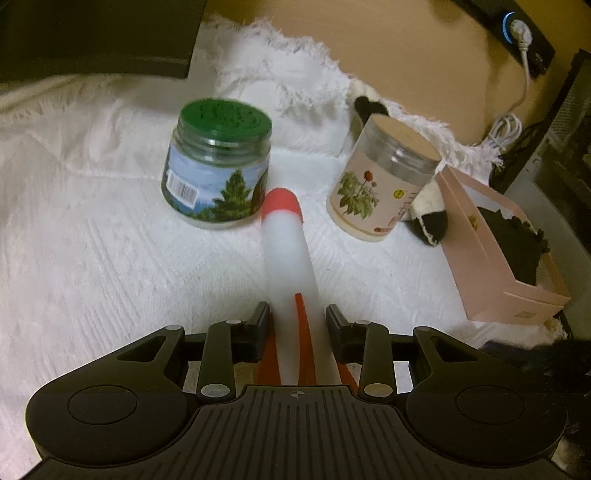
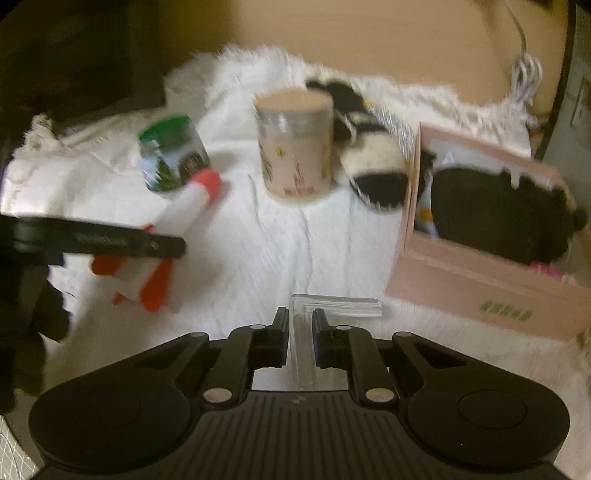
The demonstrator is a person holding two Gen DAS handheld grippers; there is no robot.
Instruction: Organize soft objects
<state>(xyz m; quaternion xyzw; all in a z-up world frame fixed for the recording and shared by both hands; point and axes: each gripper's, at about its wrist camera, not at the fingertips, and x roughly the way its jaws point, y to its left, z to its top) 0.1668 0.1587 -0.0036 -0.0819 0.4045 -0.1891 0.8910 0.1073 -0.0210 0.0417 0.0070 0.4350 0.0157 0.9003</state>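
My left gripper [image 1: 297, 314] is shut on a white foam rocket with a red tip and red fins [image 1: 288, 251], held over the white blanket [image 1: 92, 240]. The rocket [image 2: 192, 199] and the left gripper's finger [image 2: 110, 242] also show in the right wrist view. My right gripper [image 2: 300, 325] is shut on a clear plastic piece [image 2: 332, 306]. A pink box [image 1: 498, 266] at the right holds a black soft item [image 2: 498, 218]; the box also shows in the right wrist view [image 2: 480, 280]. A black-and-white plush [image 2: 369, 162] lies behind the jars.
A green-lidded glass jar [image 1: 218, 162] and a pink flower-label jar [image 1: 384, 177] stand on the blanket; both show in the right wrist view, the green one [image 2: 171, 158] and the pink one [image 2: 295, 144]. White cable [image 1: 506, 125] and wall socket [image 1: 517, 27] at back right. Dark furniture [image 1: 92, 33] at back left.
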